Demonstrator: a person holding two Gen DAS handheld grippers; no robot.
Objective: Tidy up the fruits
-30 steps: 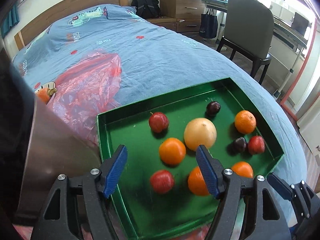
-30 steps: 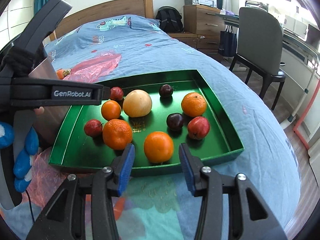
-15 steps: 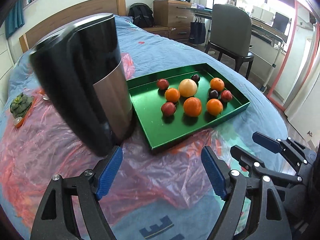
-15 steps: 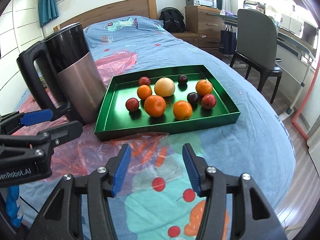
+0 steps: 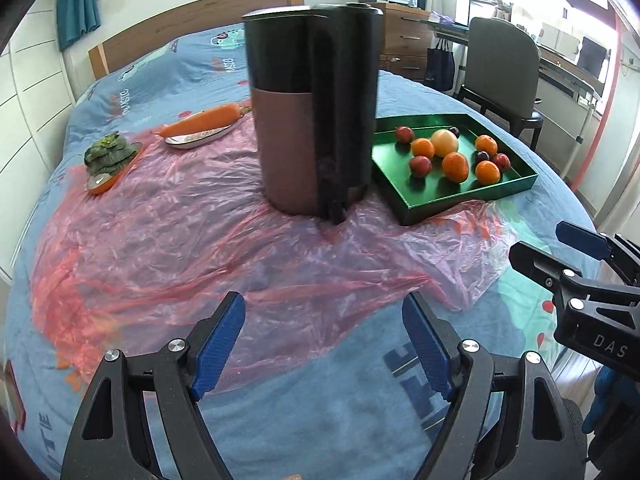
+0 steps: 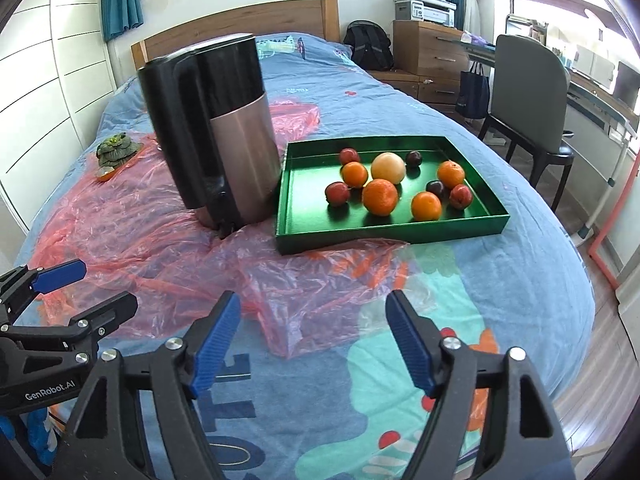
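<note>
Your left tool (image 5: 322,348) and right tool (image 6: 312,344) both hang spread and empty over the bed (image 6: 532,264), all fruit (image 6: 380,197) lying in the green tray (image 6: 384,236) at one o'clock, fitting either sorting stage.

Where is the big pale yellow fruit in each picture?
Left wrist view: the big pale yellow fruit lies right of centre in the upper half, near the back of the green tray, right of the kettle.
Right wrist view: the big pale yellow fruit lies just right of centre, in the back half of the green tray.
Shared landmark: the kettle stands left of the tray in both views.
</note>
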